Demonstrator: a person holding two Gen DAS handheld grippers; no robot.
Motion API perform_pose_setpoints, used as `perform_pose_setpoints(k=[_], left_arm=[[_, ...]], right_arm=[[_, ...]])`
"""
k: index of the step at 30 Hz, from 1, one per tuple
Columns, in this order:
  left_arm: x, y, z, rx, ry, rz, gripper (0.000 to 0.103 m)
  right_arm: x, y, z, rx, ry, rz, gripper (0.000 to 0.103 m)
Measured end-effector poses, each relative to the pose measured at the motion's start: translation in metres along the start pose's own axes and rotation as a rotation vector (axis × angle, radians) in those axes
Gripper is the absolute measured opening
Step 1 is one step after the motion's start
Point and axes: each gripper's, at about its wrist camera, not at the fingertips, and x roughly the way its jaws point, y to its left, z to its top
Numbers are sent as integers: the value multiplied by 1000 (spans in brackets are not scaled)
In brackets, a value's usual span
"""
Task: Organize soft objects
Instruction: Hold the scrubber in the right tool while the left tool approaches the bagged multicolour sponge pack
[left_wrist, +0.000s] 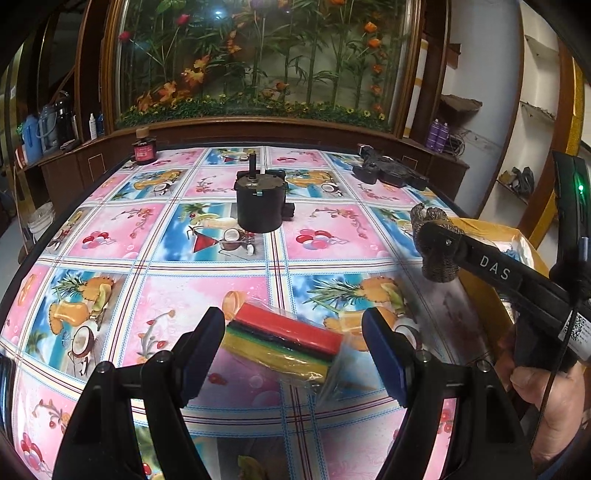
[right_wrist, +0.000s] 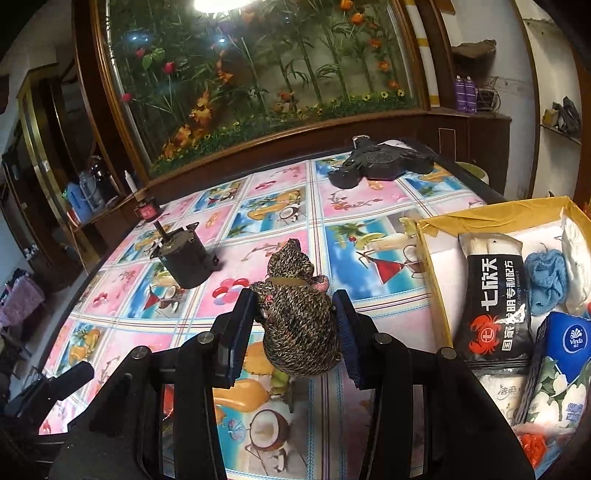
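Holding the knitted toy (right_wrist: 299, 314) clamped above the surface (right_wrist: 369, 206), left of the cardboard box (right_wrist: 428, 236), the right gripper (right_wrist: 295, 332) risks dropping it short; left gripper (left_wrist: 293, 350) gapes around the coloured pack (left_wrist: 284, 343).

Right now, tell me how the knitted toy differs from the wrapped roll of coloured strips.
The knitted toy is speckled brown yarn; the roll is red, green and yellow in clear plastic. The toy is clamped in the right claw, off the table; the roll lies on the tablecloth between the open left claw's fingers, ungripped. Both are outside the box.
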Motion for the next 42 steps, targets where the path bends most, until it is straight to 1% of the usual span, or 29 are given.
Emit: perform_pose_setpoints(k=[7, 15, 24, 27, 31, 36, 42], left_arm=[[2, -3, 0, 8, 13, -4, 77], [2, -5, 0, 16, 7, 3, 77], [1, -5, -2, 27, 8, -2, 77], [5, -7, -3, 41, 31, -13, 77], [13, -11, -5, 62, 67, -7, 77], [30, -13, -10, 71, 171, -47, 77], [30, -25, -18, 142, 187, -18, 79]], right_arm=[[0, -3, -1, 20, 17, 21, 43], [0, -4, -2, 28, 31, 36, 43], [-4, -6, 0, 34, 19, 39, 43], [-6, -6, 1, 30, 15, 47, 43], [-8, -6, 3, 31, 13, 56, 43], [-13, -7, 5, 41, 8, 75, 43], [-14, -11, 6, 57, 7, 90, 43]])
